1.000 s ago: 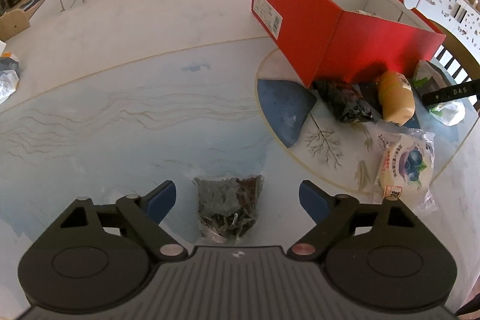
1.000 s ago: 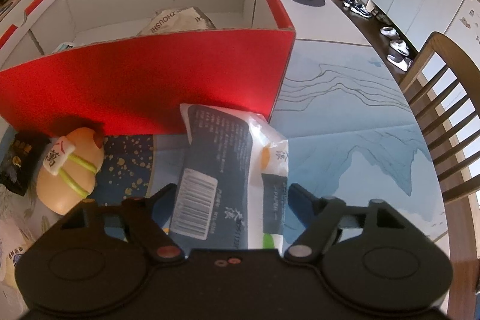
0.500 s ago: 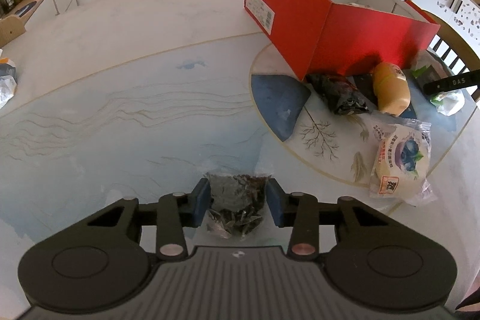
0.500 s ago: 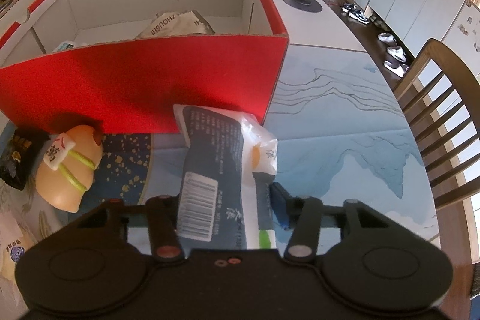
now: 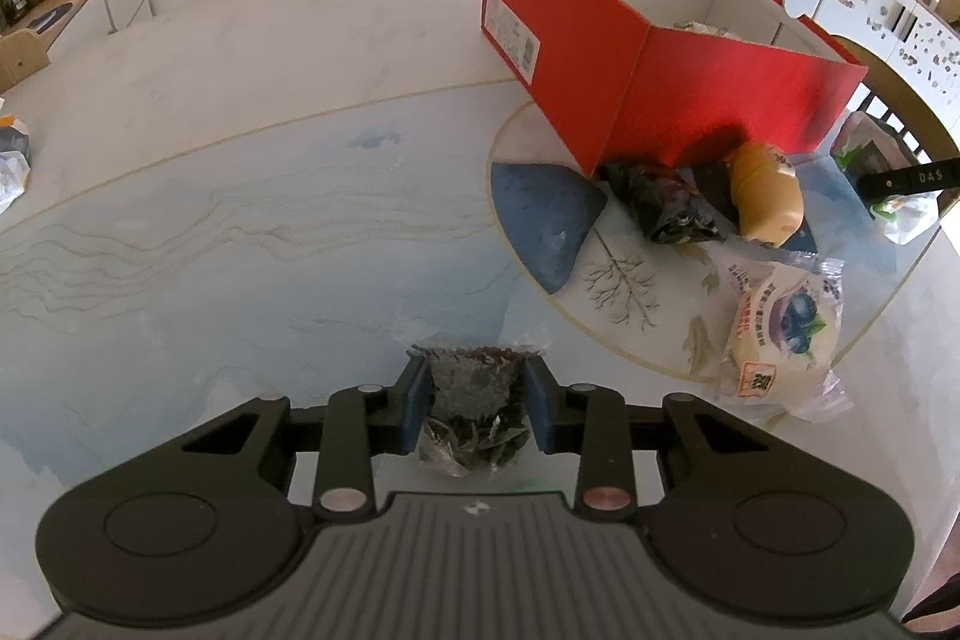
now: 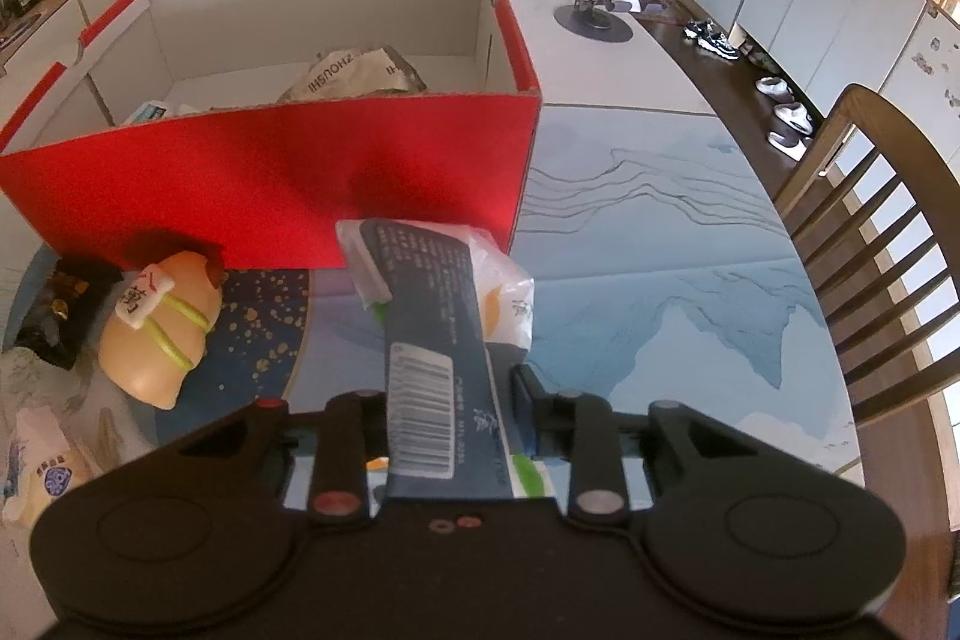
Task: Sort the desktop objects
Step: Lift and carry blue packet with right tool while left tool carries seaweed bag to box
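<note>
**Two grippers closing on snack packets beside a red box**

While both pairs of tongs point steeply down at a round table [image 5: 240, 112] printed with pale blue mountain lines, each has a packet between its fingers.

Seen from the left wrist, the left gripper [image 5: 477, 406] sits at the bottom centre of the view. Its blue-padded fingers [image 5: 414, 403] are closing on a small clear bag of dark dried pieces [image 5: 474, 400], one pad against each side of the bag. The bag's crimped top edge pokes out just beyond the fingertips, and its lower end bulges back toward the gripper body. It lies on the table, well apart from the other things.

To the upper right stands an open red cardboard box [image 5: 600, 64] with a white inside. Just in front of the box lie a black crinkled packet [image 5: 660, 202] and a tan bun-shaped toy [image 5: 765, 196], touching each other. Nearer the table edge lies a round pastry in a clear wrapper with a blueberry picture [image 5: 786, 334].

Seen from the right wrist, the right gripper [image 6: 447, 412] is closing on a long dark blue packet with a white barcode label [image 6: 432, 340]. The packet runs lengthwise between the fingers, squeezed at its near end. Its far end reaches forward almost to the red wall of the box, tilted slightly left. Only the right finger shows clearly; the packet hides the left one. A pale wrapped item [image 6: 354, 73] lies inside the box. Wooden chairs [image 6: 888, 244] stand around the table.
</note>
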`<state>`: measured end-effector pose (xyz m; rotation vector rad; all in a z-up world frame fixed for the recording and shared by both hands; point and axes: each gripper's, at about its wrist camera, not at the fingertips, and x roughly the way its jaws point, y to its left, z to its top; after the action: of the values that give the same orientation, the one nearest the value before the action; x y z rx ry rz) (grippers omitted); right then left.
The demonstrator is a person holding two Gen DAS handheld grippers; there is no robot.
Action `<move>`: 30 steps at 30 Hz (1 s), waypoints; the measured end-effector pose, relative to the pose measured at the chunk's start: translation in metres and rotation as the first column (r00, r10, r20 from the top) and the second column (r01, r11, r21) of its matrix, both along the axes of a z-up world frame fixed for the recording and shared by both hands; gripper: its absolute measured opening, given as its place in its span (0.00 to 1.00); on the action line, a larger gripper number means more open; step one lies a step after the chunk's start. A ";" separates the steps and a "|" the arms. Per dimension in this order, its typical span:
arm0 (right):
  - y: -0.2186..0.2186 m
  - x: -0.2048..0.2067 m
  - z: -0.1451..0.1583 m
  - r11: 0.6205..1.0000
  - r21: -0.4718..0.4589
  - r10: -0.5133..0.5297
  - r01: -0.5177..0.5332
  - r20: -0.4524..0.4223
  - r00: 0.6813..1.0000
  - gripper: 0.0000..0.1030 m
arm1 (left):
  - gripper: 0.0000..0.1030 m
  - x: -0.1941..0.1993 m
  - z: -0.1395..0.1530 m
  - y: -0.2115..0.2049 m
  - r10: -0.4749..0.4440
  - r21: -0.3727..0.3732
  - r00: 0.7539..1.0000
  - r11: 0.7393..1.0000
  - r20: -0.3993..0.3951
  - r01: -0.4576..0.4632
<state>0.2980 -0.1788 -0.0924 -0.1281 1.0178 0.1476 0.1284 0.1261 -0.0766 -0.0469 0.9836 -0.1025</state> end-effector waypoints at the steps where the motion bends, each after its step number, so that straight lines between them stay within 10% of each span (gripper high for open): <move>1: -0.001 0.000 0.001 1.000 0.005 -0.002 0.002 0.002 1.000 0.28 | 0.32 0.000 0.001 -0.001 -0.002 -0.004 1.000 1.000 0.003 0.002; 30: 0.001 -0.024 0.080 0.982 0.182 0.048 -0.054 0.038 0.998 0.28 | 0.32 0.013 0.065 -0.039 -0.051 -0.074 0.994 0.996 0.100 0.058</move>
<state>0.2744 -0.1780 -0.0125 0.0113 0.9631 0.2843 0.1418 0.0869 -0.0112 -0.0852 0.8832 -0.1915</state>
